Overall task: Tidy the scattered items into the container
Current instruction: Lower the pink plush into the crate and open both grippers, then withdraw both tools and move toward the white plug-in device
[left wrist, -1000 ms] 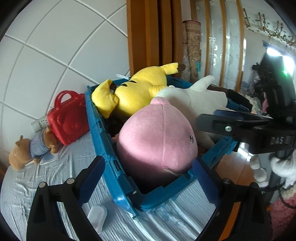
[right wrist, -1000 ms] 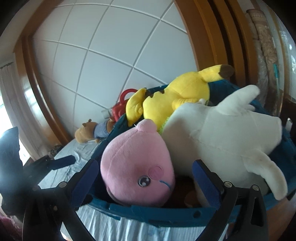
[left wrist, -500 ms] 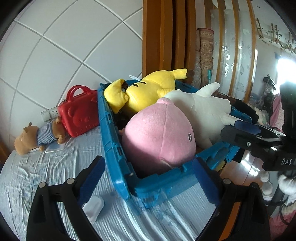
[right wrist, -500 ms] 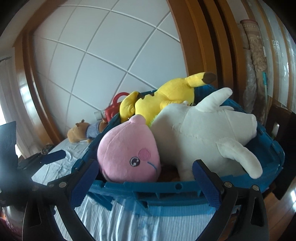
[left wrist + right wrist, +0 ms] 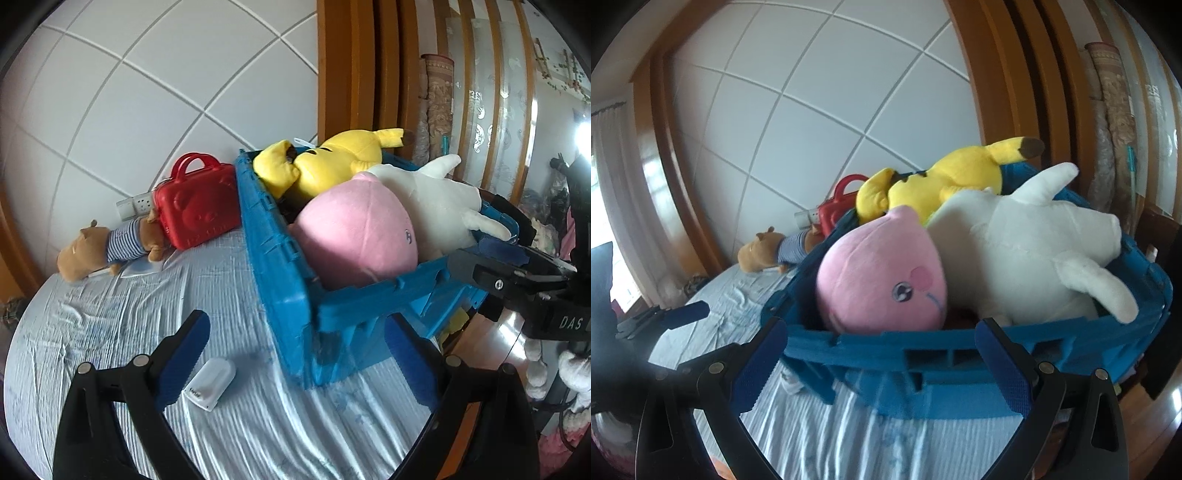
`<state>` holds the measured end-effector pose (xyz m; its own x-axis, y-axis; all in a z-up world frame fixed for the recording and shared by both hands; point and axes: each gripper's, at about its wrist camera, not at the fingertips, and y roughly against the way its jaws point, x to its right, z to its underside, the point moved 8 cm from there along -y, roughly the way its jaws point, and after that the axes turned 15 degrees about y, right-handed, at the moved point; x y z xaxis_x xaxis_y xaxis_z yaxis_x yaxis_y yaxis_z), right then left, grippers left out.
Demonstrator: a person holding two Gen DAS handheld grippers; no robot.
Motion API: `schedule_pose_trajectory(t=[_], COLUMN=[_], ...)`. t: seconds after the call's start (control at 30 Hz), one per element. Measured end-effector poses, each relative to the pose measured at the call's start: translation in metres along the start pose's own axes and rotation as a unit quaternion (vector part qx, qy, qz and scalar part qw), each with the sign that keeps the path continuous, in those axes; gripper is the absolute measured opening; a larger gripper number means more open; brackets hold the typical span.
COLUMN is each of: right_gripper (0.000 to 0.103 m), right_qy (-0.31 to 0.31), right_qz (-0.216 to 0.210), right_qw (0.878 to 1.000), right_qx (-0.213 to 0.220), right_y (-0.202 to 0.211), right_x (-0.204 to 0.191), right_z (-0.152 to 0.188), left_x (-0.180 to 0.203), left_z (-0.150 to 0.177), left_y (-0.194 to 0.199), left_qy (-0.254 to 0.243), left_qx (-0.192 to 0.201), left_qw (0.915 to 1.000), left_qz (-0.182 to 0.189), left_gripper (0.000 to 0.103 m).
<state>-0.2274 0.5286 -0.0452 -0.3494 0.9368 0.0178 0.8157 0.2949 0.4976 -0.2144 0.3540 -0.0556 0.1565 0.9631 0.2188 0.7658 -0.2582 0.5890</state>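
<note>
Bear: brown plush bear (image 5: 99,251) in a striped shirt, lying on the bed (image 5: 147,314) by the wall.
Case: red case (image 5: 197,208) upright, between the bear and the bin.
Small box: white box (image 5: 212,382) flat on the sheet, near the bin.
Bin: blue bin (image 5: 280,266) on the bed holds a yellow toy (image 5: 325,162), pink toy (image 5: 354,232) and white toy (image 5: 432,199), piled above its rim.
Left tongs (image 5: 295,358): spread, empty, above the sheet by the bin's corner.
Right tongs (image 5: 882,365): spread, empty, facing the bin's near wall.
</note>
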Motion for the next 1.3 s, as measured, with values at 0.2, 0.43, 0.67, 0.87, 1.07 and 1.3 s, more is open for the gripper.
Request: schedule_pose_trajectory(t=[0.2, 0.43, 0.67, 0.87, 1.07, 1.3], right_gripper=[0.103, 0.103, 0.103, 0.103, 0.103, 0.103], right_qy=[0.009, 0.014, 0.016, 0.004, -0.006, -0.02], right_qz=[0.022, 0.04, 0.041, 0.034, 0.008, -0.011], right_qw=[1.0, 0.999, 0.999, 0.999, 0.998, 0.994], right_qx=[0.0, 0.001, -0.003, -0.015, -0.057, -0.104], right_y=[0.006, 0.013, 0.012, 0.0, -0.032, -0.077], right_x=[-0.031, -0.088, -0.155, -0.206, -0.245, -0.252], right_z=[-0.002, -0.006, 0.004, 0.025, 0.051, 0.073], left_x=[-0.031, -0.089, -0.15, -0.207, -0.256, -0.284], left_z=[0.0, 0.006, 0.021, 0.048, 0.08, 0.109], left_y=[0.018, 0.042, 0.061, 0.06, 0.036, -0.008], left_qy=[-0.002, 0.006, 0.011, 0.023, 0.047, 0.067], left_qx=[0.007, 0.005, -0.002, -0.028, -0.072, -0.11], left_qw=[0.9999, 0.9998, 0.9998, 0.9994, 0.9958, 0.9905], left_qz=[0.009, 0.015, 0.014, -0.005, -0.03, -0.049], left_gripper=[0.097, 0.097, 0.097, 0.097, 0.097, 0.097])
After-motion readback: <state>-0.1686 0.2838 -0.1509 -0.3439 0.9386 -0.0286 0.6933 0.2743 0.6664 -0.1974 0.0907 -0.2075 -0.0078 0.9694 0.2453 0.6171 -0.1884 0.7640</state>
